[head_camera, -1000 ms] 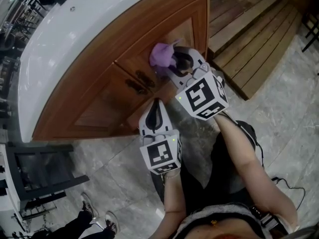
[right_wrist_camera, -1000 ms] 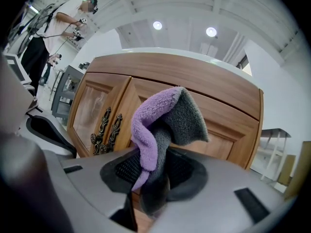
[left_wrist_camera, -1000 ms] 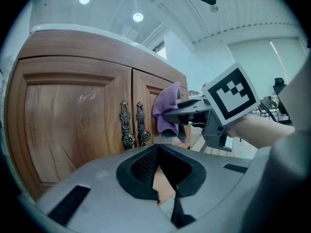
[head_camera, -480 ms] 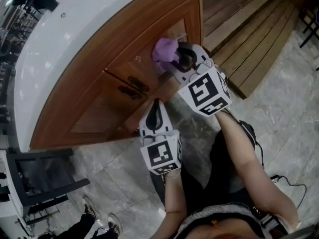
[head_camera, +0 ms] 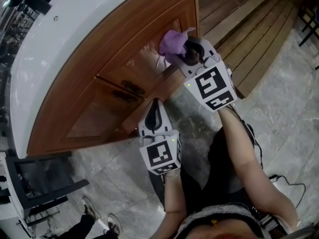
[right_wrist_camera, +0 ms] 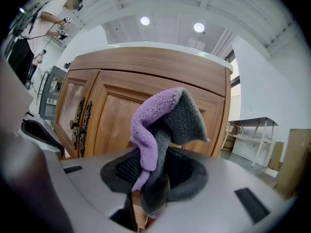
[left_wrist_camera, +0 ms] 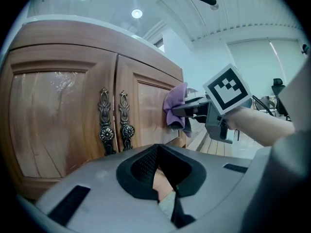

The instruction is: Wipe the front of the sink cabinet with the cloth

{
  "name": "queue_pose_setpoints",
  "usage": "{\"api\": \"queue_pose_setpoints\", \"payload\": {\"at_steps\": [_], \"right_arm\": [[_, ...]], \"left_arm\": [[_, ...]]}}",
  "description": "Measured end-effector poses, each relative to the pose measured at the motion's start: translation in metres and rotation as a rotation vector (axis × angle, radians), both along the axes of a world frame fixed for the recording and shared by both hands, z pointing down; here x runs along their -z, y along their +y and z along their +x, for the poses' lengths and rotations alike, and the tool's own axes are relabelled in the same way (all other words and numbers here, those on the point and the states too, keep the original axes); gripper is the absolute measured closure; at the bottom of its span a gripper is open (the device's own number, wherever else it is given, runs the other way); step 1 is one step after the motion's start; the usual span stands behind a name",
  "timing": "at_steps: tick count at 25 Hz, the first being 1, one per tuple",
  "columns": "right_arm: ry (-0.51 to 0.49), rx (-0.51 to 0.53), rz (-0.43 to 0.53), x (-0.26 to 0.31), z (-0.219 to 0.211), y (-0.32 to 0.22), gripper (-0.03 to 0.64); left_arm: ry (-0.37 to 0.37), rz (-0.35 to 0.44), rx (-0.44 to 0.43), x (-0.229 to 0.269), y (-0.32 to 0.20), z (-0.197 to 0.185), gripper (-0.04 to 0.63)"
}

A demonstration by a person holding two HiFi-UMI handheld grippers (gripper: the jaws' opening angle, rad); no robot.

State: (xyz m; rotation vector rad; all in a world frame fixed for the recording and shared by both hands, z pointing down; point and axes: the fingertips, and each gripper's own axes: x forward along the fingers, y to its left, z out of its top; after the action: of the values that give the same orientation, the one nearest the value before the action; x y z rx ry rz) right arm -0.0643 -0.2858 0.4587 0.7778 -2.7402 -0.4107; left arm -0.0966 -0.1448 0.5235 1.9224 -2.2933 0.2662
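The wooden sink cabinet (head_camera: 119, 59) curves under a white top. A purple and grey cloth (head_camera: 172, 42) is pressed against the right door panel near the cabinet's right end, with my right gripper (head_camera: 186, 52) shut on it. In the right gripper view the cloth (right_wrist_camera: 160, 123) sticks up from between the jaws in front of the door (right_wrist_camera: 116, 115). My left gripper (head_camera: 155, 112) hangs lower, by the cabinet's base, shut with nothing in it. From the left gripper view, the cloth (left_wrist_camera: 176, 106) shows against the door's right edge.
Two ornate dark handles (head_camera: 128, 90) sit where the doors meet, also seen as handles (left_wrist_camera: 112, 120). A white countertop (head_camera: 70, 29) overhangs the cabinet. Wooden decking (head_camera: 249, 29) lies to the right, marble floor (head_camera: 294, 108) below. A dark stand (head_camera: 35, 178) and another person's feet (head_camera: 97, 215) are at lower left.
My right gripper has slid the cloth to the right and upward along the door, toward the cabinet's right end. The left gripper has stayed where it was.
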Motion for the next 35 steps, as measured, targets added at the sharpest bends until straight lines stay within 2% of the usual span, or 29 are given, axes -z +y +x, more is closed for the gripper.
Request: {"api": "queue_pose_setpoints", "payload": {"at_steps": [5, 9, 13, 17, 24, 35], "right_arm": [[-0.015, -0.013, -0.02, -0.002, 0.007, -0.008, 0.443], [-0.015, -0.063, -0.027, -0.003, 0.021, -0.026, 0.443], [-0.045, -0.06, -0.069, -0.005, 0.026, -0.036, 0.443], [-0.015, -0.094, -0.034, -0.004, 0.033, -0.04, 0.443], [-0.026, -0.181, -0.024, -0.001, 0.056, -0.059, 0.442], [-0.043, -0.186, -0.043, -0.001, 0.056, -0.061, 0.442]], "left_arm": [[0.002, -0.002, -0.012, -0.001, -0.01, 0.006, 0.589], [0.008, 0.002, -0.027, 0.0, -0.019, 0.014, 0.589], [0.009, 0.003, -0.044, -0.002, -0.024, 0.021, 0.589], [0.013, -0.007, -0.048, -0.006, -0.025, 0.023, 0.589], [0.01, -0.014, -0.047, -0.008, -0.023, 0.02, 0.589], [0.017, -0.025, -0.031, -0.015, -0.019, 0.013, 0.589]]}}
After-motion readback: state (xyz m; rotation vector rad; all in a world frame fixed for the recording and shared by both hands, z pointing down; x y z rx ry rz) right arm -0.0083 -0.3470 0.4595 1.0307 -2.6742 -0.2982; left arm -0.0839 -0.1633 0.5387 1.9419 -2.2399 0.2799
